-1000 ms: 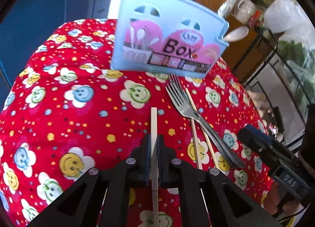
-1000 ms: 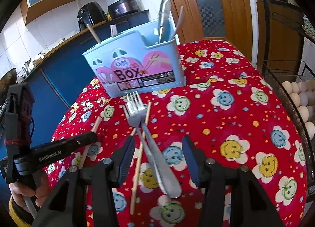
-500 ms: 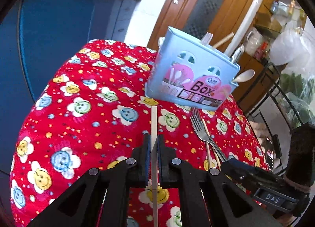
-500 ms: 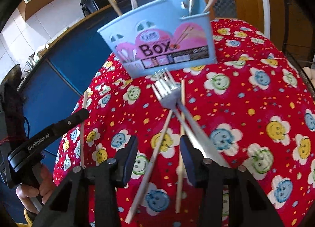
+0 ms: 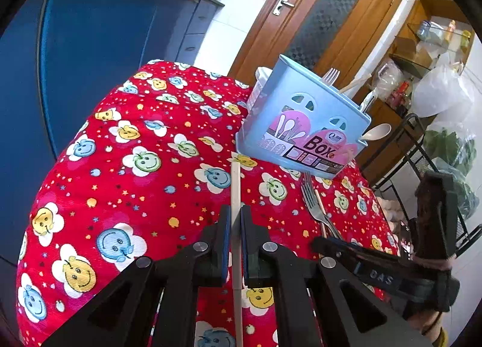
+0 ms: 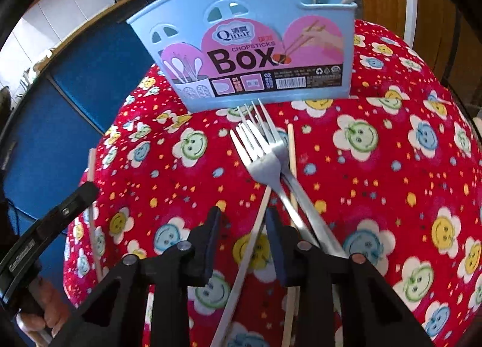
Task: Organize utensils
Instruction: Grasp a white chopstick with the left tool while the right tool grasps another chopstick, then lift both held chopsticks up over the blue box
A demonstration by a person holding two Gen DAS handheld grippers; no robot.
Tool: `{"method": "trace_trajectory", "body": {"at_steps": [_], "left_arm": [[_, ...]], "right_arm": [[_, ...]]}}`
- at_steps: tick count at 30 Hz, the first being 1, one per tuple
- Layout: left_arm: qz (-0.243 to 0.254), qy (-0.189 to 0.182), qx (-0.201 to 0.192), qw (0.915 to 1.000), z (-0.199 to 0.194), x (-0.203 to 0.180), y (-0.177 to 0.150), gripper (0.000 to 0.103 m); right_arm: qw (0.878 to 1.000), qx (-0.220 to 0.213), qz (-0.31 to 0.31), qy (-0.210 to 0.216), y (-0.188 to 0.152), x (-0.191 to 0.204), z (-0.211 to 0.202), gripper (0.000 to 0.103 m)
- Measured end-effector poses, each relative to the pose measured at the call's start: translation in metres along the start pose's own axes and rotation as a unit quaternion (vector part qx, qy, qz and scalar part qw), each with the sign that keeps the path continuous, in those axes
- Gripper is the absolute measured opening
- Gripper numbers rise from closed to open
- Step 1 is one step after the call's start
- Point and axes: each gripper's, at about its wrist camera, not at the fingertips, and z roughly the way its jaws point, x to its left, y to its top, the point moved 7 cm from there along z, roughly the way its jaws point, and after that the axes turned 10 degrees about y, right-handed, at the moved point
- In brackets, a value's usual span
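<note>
The left hand-held gripper (image 5: 236,226), at bottom centre, is clamped on a pale chopstick (image 5: 235,184). The right hand-held gripper (image 6: 242,220) hangs open over another chopstick (image 6: 241,268) on the surface (image 6: 391,172), beside two forks (image 6: 262,154) below the blue box (image 6: 241,54) at top centre.

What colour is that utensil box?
Light blue with a pink label, clearest in the right wrist view: utensil box.

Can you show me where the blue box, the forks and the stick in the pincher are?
blue box (image 6: 241,54): right wrist view, front label.
forks (image 6: 265,163): right wrist view, neck below tines.
chopstick (image 5: 236,187): left wrist view, shaft above the pads.
</note>
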Motion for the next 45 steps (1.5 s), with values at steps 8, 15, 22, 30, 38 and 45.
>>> {"method": "trace_trajectory", "body": {"at_steps": [8,15,22,30,38,45], "left_arm": [[0.002,-0.006,-0.003,1.0000,-0.002,-0.001,0.001,0.006],[0.005,-0.008,-0.005,0.9999,-0.005,-0.005,0.001,0.006],[0.014,-0.011,-0.011,0.9998,-0.011,-0.012,0.002,0.006],[0.023,-0.018,-0.038,0.9989,-0.029,-0.022,0.012,0.006],[0.029,-0.023,-0.063,0.9973,-0.046,-0.035,0.028,0.006],[0.039,-0.027,-0.082,0.9955,-0.053,-0.046,0.045,0.006]], "right_arm": [[1.000,0.016,0.016,-0.006,0.010,-0.010,0.007,0.013],[0.999,0.027,0.030,0.020,0.001,-0.010,-0.001,0.007],[0.996,0.019,0.034,0.082,-0.015,0.003,-0.019,0.006],[0.994,-0.065,-0.003,0.091,-0.007,0.015,-0.060,0.006],[0.983,-0.159,-0.035,0.086,0.018,0.022,-0.105,0.006],[0.972,-0.212,-0.048,0.086,0.043,0.022,-0.132,0.006]]}}
